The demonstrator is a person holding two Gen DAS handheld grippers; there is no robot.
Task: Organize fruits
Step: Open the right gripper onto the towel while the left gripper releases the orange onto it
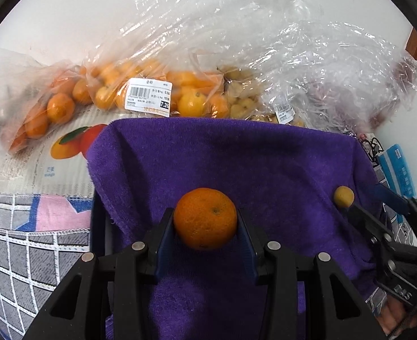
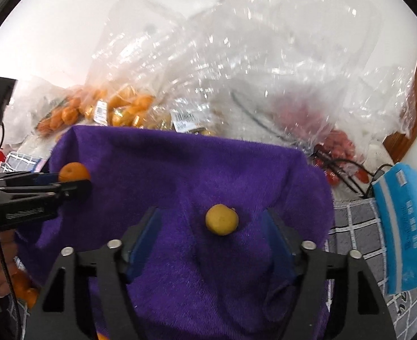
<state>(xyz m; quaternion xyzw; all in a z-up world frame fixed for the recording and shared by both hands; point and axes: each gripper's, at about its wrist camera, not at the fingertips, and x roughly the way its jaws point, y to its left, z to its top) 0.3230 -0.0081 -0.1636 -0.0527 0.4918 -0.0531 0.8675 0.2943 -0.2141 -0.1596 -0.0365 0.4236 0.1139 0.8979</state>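
Left tool (image 1: 205, 221) clamps mandarin (image 1: 205, 217), stem-end up; right tool (image 2: 211, 226) gapes around yellow fruit (image 2: 222, 219).

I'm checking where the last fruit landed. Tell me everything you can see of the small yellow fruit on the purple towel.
The yellow fruit is small, roundish and matte, dull yellow with a tiny nub at its upper right. It lies on the purple towel, pressing a shallow dent into the pile. It sits between the right gripper's open jaws, touching neither. It is smaller and paler than the orange held in the left gripper.
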